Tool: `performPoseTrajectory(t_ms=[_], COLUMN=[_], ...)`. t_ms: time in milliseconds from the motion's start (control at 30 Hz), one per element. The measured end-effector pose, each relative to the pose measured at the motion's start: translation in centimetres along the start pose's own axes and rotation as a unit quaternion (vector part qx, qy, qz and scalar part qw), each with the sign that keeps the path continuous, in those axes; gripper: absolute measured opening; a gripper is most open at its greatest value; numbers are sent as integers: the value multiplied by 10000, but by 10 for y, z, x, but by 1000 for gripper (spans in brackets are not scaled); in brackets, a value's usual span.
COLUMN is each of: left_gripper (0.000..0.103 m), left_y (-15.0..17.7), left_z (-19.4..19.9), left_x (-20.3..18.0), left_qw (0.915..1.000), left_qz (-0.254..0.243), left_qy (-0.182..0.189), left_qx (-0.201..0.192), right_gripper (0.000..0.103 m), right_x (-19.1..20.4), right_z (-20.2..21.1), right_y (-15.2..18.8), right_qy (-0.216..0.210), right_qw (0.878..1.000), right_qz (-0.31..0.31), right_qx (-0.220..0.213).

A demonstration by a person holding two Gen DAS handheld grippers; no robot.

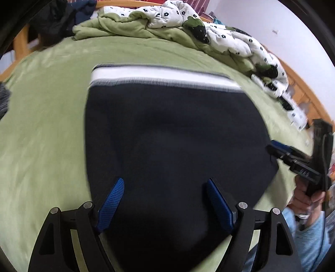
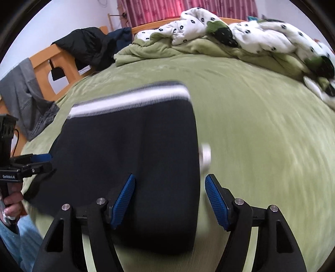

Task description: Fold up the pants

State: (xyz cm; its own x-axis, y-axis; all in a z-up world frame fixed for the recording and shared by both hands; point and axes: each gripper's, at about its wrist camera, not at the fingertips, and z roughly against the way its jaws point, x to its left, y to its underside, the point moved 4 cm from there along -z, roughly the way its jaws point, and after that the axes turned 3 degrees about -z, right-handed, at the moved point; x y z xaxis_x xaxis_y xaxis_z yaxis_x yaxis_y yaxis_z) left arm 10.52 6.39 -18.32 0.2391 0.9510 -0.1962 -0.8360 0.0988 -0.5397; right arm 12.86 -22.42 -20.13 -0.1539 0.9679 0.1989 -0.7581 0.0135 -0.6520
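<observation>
Up close, the left gripper [image 1: 164, 184] has its blue pads spread wide over the dark pants [image 1: 171, 142], with nothing pinched between them; whether the pad tips rest on the cloth or float just above it cannot be told through the blur. The right gripper [image 2: 169, 184] is likewise released: its left pad lies over the dark fabric and its right pad over the bare green bedsheet [image 2: 261, 136], so the right edge of the garment runs between the two fingers without being squeezed. No earlier picture is given, so only this open stance can be stated.

The pants lie folded into a compact dark block in the middle of the bed, the white waistband [image 1: 163, 78] with thin grey stripes along the far edge. A small whitish blurred spot [image 2: 205, 153] sits just beside the right edge of the block; what it is cannot be made out.

Seen from the left camera, the right gripper's hand [image 1: 307, 196] grasps its handle at the right border, a light blue sleeve [image 1: 309, 232] below it.

Beyond the pants, a crumpled quilt [image 2: 240, 37], white with dark flowers and green backing, is heaped along the far side. A black jacket [image 2: 88, 48] and grey trousers [image 2: 23, 94] hang over the wooden bed frame [image 2: 62, 62], with red curtains [image 2: 167, 10] behind.
</observation>
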Motion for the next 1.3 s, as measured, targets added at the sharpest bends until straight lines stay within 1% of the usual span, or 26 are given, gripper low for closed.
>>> performPoseTrajectory(t_ms=[67, 100, 167, 200, 267, 333, 467, 533, 567, 600, 633, 667, 700, 733, 767, 800, 833, 867, 900, 933, 1033, 1133, 1167, 1200, 1233, 1300], left_gripper=[79, 79, 79, 79, 79, 77, 75, 75, 73, 66, 47, 33, 17, 14, 13, 12, 12, 12, 12, 12, 14, 15, 19, 29, 43, 59], left_y=[24, 33, 46, 55, 63, 75, 82, 81, 78, 76, 76, 72, 69, 65, 60, 58, 57, 61, 68, 74, 88, 85, 82, 74, 62, 39], left_z=[16, 25, 36, 40, 38, 33, 43, 42, 39, 36, 35, 33, 33, 38, 48, 56, 59, 57, 47, 40, 48, 66, 75, 84, 93, 98], left_x=[-6, -7, -9, -7, -2, 11, 16, 10, 3, -3, -8, -14, -17, -17, -14, -8, -3, 5, 11, 13, 14, 18, 19, 19, 17, 11], left_qw=[9994, 9986, 9977, 9981, 9990, 9977, 9942, 9911, 9882, 9838, 9819, 9801, 9812, 9814, 9848, 9887, 9905, 9925, 9943, 9950, 9951, 9970, 9964, 9948, 9926, 9891], left_qz=[-96, -132, -182, -163, -84, 3, -290, -526, -686, -934, -1061, -1246, -1291, -1187, -940, -655, -435, -206, -84, -60, -100, 171, 271, 346, 368, 354], left_qy=[-224, -349, -462, -427, -408, -656, -1033, -1223, -1372, -1530, -1572, -1541, -1431, -1486, -1365, -1133, -1024, -950, -923, -901, -865, -516, -417, -365, -284, -134], left_qx=[-247, -367, -453, -410, -134, 171, 15, 7, 28, 29, -2, -78, -106, -246, -513, -736, -804, -743, -522, -418, -460, -551, -686, -887, -1123, -1424], right_gripper=[69, 68, 67, 65, 65, 65, 64, 64, 64, 64, 64, 64, 64, 64, 64, 64, 64, 64, 64, 64, 64, 64, 64, 64, 65, 65], right_x=[-1, -3, -5, -3, 4, 15, 47, 57, 60, 59, 60, 61, 61, 62, 63, 64, 63, 61, 61, 58, 49, 40, 38, 38, 38, 37], right_z=[5, 8, 17, 24, 31, 36, 46, 47, 45, 45, 44, 43, 43, 43, 44, 43, 45, 47, 48, 51, 56, 58, 57, 55, 53, 44], right_y=[21, 34, 43, 47, 50, 49, 47, 50, 49, 49, 50, 52, 53, 55, 56, 55, 56, 56, 56, 56, 49, 37, 30, 23, 16, 2], right_qy=[137, 311, 300, 214, 346, 644, 1407, 1578, 1548, 1477, 1363, 1285, 1258, 1263, 1313, 1344, 1339, 1264, 1161, 1019, 644, 544, 528, 530, 526, 427], right_qw=[9998, 9989, 9969, 9954, 9945, 9954, 9890, 9854, 9859, 9872, 9891, 9903, 9907, 9904, 9893, 9886, 9885, 9897, 9912, 9932, 9968, 9969, 9966, 9961, 9957, 9956], right_qz=[-95, -313, -724, -930, -987, -709, 334, 540, 552, 526, 484, 465, 472, 518, 598, 641, 657, 625, 571, 484, 222, 124, 123, 140, 157, 155], right_qx=[94, 170, 31, -20, -34, -92, -318, -337, -320, -303, -280, -251, -232, -213, -213, -227, -254, -266, -274, -289, -413, -557, -626, -690, -742, -822])
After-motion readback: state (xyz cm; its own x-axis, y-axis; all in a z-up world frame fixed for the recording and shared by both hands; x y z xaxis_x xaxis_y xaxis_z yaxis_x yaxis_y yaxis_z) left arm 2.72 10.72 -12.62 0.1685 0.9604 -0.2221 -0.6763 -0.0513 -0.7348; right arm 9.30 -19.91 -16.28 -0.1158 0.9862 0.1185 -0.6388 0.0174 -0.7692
